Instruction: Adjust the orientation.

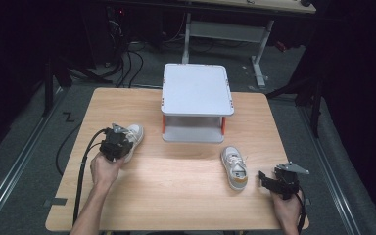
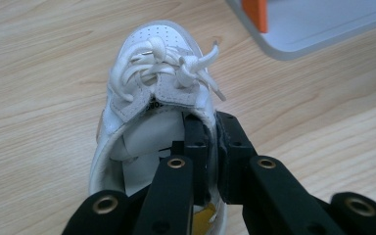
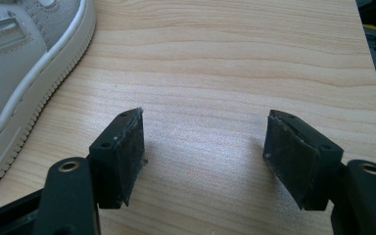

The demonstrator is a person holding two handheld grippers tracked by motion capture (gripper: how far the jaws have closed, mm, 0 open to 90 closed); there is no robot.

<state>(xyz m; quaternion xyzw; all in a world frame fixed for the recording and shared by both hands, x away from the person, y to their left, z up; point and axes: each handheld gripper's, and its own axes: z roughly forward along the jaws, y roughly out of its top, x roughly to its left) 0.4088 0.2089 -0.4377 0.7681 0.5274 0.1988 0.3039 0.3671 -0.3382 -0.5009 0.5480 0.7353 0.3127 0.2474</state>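
Dark room, grey floor [image 1: 24,161], white-legged desk [image 1: 225,29] behind.

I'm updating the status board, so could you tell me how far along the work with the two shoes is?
Done: nothing looks placed; the grey stand carries no shoe. In hand: the left gripper is shut on the left shoe, pinching its collar. Left: the right shoe lies untouched on the table beside the open right gripper.

Both forearms are bare, no sleeves showing. Each hand-held gripper is black: the left hand-held gripper [image 1: 119,142] trails a thick black cable, the right hand-held gripper [image 1: 274,182] carries a grey three-cornered plate. Brass-ringed screw holes dot the black jaws.
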